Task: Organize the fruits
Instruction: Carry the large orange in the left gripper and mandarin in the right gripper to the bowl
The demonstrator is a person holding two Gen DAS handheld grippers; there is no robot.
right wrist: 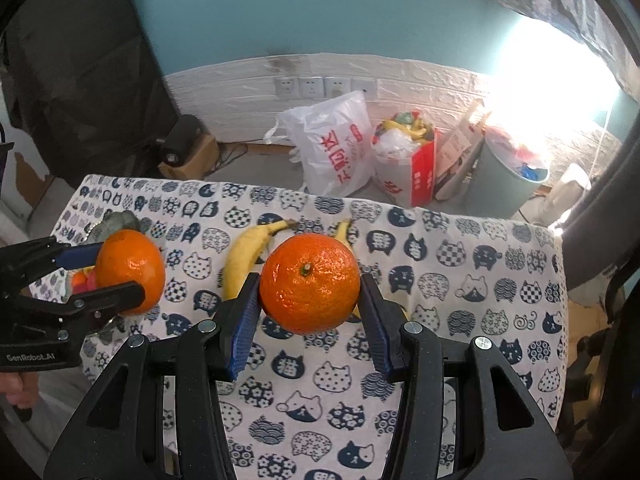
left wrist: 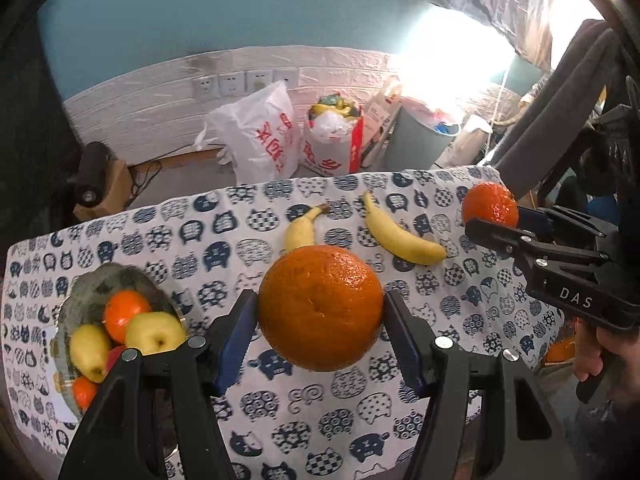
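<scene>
Item: fruit sorting, transport step in hand.

Left hand-held gripper (left wrist: 320, 312): clenched on an orange (left wrist: 320, 308), which is held clear above the table (left wrist: 280, 412); both blue pads are pressed against its sides.

Right hand-held gripper (right wrist: 308, 304): clenched on a second orange (right wrist: 310, 282), stem end turned toward the camera, likewise lifted above the cloth.

Bowl (left wrist: 86, 286): a glass-like dish, seen at 8 o'clock in the left wrist view, near the table's left edge. Contents recorded: two yellow pears or apples (left wrist: 154, 332), at least two small oranges (left wrist: 126, 314), and a red fruit that is mostly hidden. The bowl is judged fairly full, though room appears to be left on top.

Bananas (left wrist: 400, 236): two, lying loose on the patterned cloth toward 12 o'clock, tips close together, not yet gathered.

Judgement of stage: both oranges are taken up but not yet deposited; the bananas remain to be dealt with.

Next move, as judged: the left-held orange is to be carried toward 8 o'clock and lowered onto the fruit already in the bowl, then released gently so that nothing is rolled out. The right-held orange is to be brought across afterwards, so that a meeting of the two grippers over the bowl is avoided.
</scene>
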